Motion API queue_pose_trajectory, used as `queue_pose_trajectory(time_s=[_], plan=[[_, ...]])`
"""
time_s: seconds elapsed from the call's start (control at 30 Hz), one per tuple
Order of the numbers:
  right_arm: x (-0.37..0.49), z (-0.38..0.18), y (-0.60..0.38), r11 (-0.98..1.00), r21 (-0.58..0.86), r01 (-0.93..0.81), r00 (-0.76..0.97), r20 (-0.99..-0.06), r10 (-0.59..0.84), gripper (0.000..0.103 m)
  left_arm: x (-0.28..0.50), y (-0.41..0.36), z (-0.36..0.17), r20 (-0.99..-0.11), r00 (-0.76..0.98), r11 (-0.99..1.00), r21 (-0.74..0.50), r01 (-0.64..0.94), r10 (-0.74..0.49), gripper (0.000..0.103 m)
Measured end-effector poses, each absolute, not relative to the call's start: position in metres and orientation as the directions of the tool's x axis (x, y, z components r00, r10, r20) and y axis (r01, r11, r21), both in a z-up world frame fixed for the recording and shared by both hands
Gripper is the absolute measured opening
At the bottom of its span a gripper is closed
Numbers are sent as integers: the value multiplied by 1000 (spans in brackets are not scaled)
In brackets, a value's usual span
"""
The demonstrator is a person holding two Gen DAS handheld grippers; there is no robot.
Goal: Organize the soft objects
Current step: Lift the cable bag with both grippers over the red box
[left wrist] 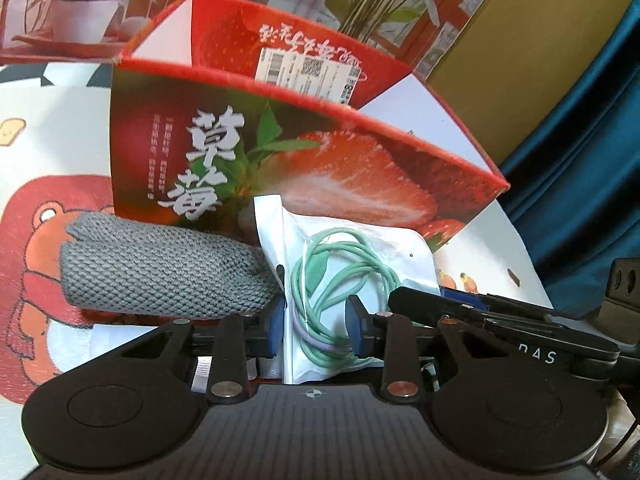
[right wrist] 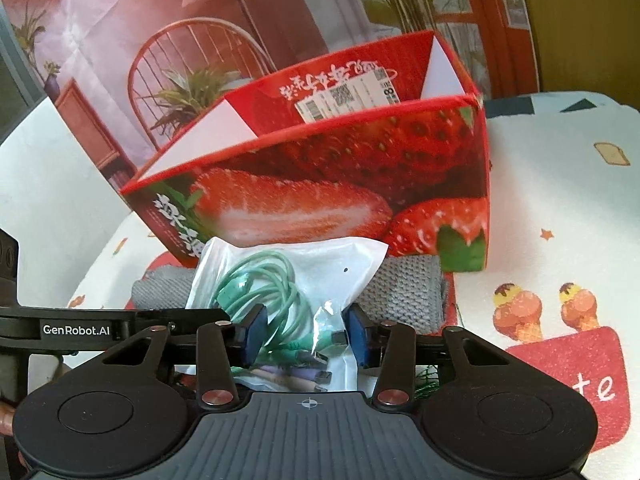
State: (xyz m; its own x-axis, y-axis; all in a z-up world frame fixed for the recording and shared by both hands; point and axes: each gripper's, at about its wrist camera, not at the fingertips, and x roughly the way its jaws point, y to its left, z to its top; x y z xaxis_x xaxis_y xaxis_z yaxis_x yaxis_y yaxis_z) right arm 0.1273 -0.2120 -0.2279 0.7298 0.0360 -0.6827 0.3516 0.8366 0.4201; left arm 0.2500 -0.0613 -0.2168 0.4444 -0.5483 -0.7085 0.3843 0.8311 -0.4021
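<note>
A clear plastic bag (left wrist: 360, 248) with a coiled green cable inside lies in front of a red strawberry-print box (left wrist: 320, 152). My left gripper (left wrist: 317, 332) has its blue pads pressed on the bag's near end. From the other side, my right gripper (right wrist: 306, 334) is shut on the same bag (right wrist: 304, 264), squeezing the cable plugs between its pads. A grey knitted cloth (left wrist: 160, 268) lies folded beside and under the bag, against the box. The right wrist view shows this cloth (right wrist: 404, 288) behind the bag. The open-topped box (right wrist: 360, 160) stands upright, and its inside is hidden.
A cartoon-print tablecloth (left wrist: 40, 140) covers the table, with ice-cream pictures on it (right wrist: 560, 200). A printed backdrop with plants and a chair (right wrist: 200, 40) rises behind the box. A blue curtain (left wrist: 580, 160) hangs at the right. The two gripper bodies sit close together.
</note>
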Motion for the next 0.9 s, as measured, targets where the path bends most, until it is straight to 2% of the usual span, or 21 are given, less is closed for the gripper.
queue_pose_trajectory(time_s=[0.9], plan=[[144, -118, -212, 897, 381, 222, 860, -511, 4, 40, 241, -48, -103, -553, 612, 823, -329, 464, -566, 34]])
